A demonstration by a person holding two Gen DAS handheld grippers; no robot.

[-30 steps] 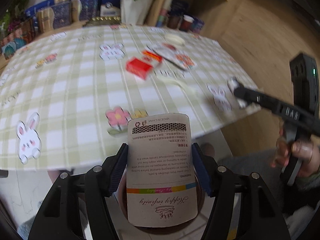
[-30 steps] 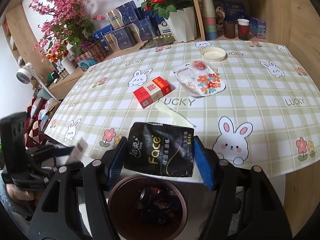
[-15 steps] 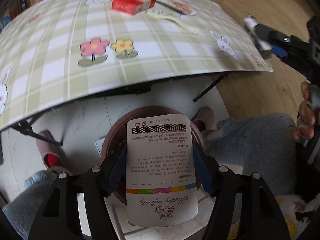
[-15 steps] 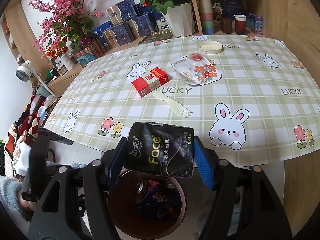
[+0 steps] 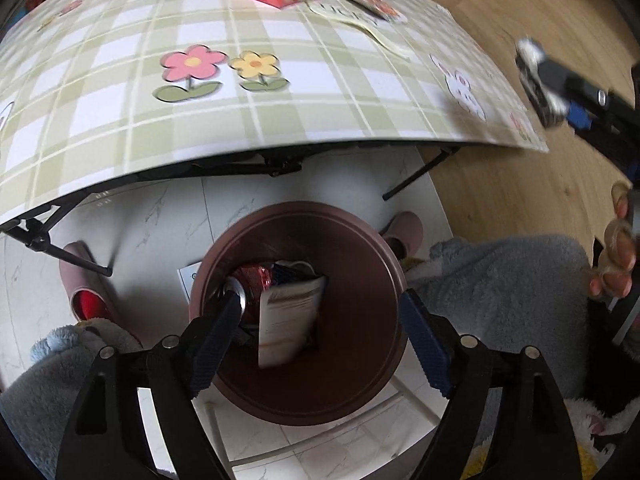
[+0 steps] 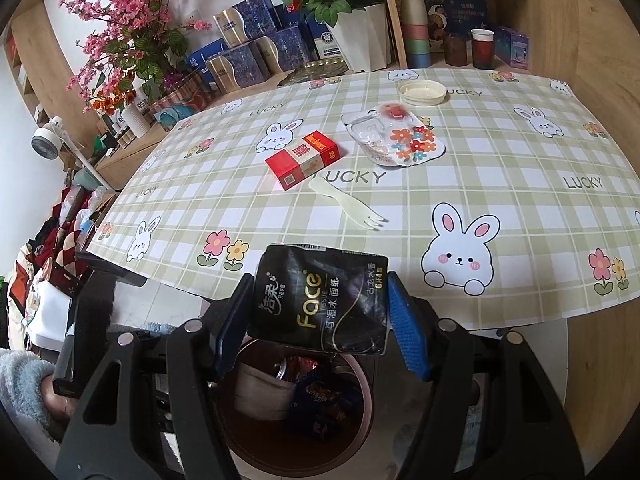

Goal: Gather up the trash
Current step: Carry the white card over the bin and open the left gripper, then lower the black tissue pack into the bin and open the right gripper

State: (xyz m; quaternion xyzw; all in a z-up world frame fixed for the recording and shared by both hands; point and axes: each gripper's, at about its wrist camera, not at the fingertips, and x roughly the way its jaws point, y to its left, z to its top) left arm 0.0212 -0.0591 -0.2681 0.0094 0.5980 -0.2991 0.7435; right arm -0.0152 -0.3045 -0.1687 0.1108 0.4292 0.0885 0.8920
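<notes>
1. Opening over the brown bin (image 5: 372, 248), the left gripper (image 5: 316, 334) has nothing pressed between its jaws; the printed card (image 5: 288, 320) lies below them inside the bin, tilted against a red can (image 5: 252, 280).
2. Clamped between the jaws of the right gripper (image 6: 316, 312) is a black tissue packet (image 6: 320, 300), held just above the bin's mouth and in front of the tabletop (image 6: 500, 152) edge.
3. The step in hand looks like dropping collected trash; the packet's release appears next, calling for the right jaws to part while centred over the bin.
4. Farther out on the tabletop lie a red box (image 6: 304, 158), a pale plastic fork (image 6: 348, 204), a clear flowered wrapper (image 6: 396, 140) and a round lid (image 6: 422, 92), all well apart from either gripper.
</notes>
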